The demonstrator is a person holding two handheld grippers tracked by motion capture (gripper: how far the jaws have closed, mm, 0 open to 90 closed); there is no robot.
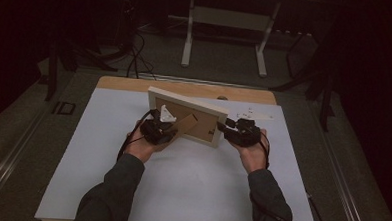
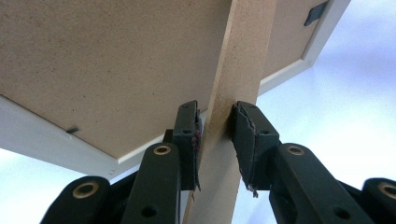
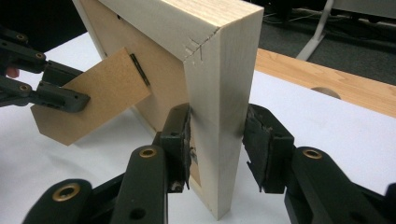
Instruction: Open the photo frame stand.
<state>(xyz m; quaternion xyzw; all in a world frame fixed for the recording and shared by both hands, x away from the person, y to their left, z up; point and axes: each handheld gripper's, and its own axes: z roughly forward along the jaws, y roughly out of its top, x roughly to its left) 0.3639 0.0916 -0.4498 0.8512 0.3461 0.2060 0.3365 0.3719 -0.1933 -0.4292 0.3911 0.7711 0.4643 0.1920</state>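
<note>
Both forearms reach in over the white desk [image 1: 180, 190]. Left hand-held gripper [image 2: 215, 135] pinches the brown fold-out stand [image 2: 233, 70] of a picture frame [image 1: 186, 115]; right hand-held gripper [image 3: 217, 149] clamps the frame's pale wooden side, propping it upright, back toward the person.

Pale wooden picture frame [image 1: 186, 100] stands upright on the table — brown backing showing, its stand flap [image 3: 88, 96] swung out.
</note>
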